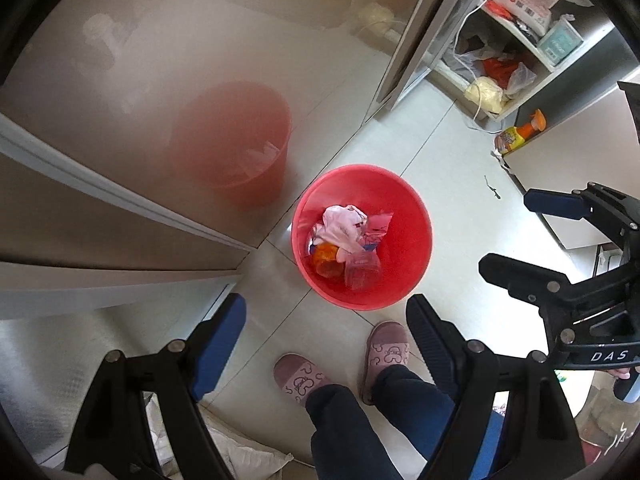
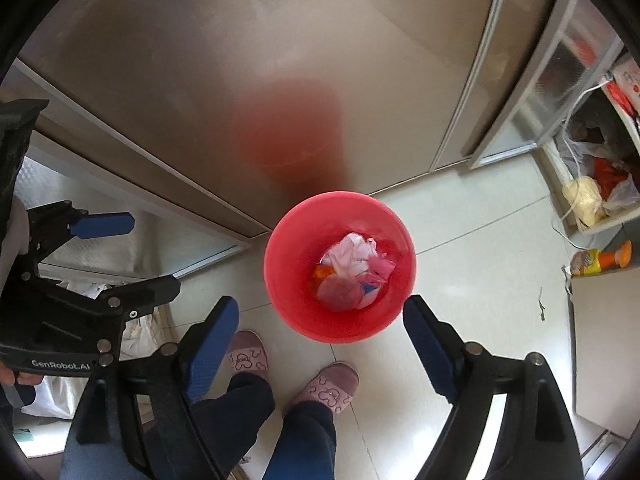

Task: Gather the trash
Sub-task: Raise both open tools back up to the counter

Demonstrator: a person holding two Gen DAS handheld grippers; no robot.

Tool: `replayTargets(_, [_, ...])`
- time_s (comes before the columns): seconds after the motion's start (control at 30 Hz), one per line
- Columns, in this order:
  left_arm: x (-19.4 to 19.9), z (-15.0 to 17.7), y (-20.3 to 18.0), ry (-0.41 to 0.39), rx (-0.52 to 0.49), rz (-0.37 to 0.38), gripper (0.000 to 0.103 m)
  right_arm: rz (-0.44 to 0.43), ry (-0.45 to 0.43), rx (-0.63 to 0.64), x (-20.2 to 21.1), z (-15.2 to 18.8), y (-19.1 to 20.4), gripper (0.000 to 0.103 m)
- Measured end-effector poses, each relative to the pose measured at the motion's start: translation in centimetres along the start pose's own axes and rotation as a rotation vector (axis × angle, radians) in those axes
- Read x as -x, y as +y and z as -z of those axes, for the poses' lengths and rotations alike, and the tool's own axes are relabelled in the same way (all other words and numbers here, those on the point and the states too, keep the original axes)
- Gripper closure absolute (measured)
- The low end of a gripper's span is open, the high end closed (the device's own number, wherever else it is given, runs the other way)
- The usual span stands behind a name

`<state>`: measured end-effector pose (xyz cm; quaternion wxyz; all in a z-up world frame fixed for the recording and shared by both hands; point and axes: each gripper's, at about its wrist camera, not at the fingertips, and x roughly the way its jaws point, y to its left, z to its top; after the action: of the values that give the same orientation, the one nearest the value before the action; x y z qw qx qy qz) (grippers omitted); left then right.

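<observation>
— From the left wrist view, what do you see?

— The left tool [image 1: 324, 320] points almost straight down at the floor [image 1: 452, 152], its blue-padded fingers [image 1: 218, 344] spread wide with nothing between them. Just ahead of its tips stands a red bucket [image 1: 404, 208], upright on the pale tiles, against a glossy cabinet door [image 1: 120, 120] that mirrors it. Inside lies the trash [image 1: 344, 224]: a crumpled pink-white wrapper, something orange, a clear plastic cup. Below the tool are two pink slippers [image 1: 386, 344] and dark trouser legs. Off to its right hangs the right tool [image 1: 516, 232], also gaping and empty. Farther right, an orange-capped spray bottle [image 1: 518, 132] lies near an open shelf [image 1: 532, 60] of bags.

— And the right wrist view?

— The right tool [image 2: 320, 320] also aims down, its fingers [image 2: 424, 340] spread apart and empty. The red bucket [image 2: 288, 248] sits directly ahead between the fingertips' lines, the trash [image 2: 356, 268] piled at its bottom. The left tool [image 2: 154, 248] shows at its left, open. The slippers [image 2: 332, 384] stand below the bucket.
</observation>
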<state>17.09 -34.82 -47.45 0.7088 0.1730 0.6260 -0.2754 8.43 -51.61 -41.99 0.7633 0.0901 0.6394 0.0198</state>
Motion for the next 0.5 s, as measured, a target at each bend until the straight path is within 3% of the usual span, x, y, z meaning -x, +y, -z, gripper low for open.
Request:
replayTargets(0.23, [6.6,-0.4,-1.4,-0.045,-0.043,-0.008,0.021,0.070,-0.057,-0.011,6.2,0.2,1.3,0.013])
replayTargets(0.5, [16.6,0.0,-2.7,-0.082,-0.020,-0.010,0.021,0.131,-0.086,-0.066,14.9,-0.6,3.2,0.007])
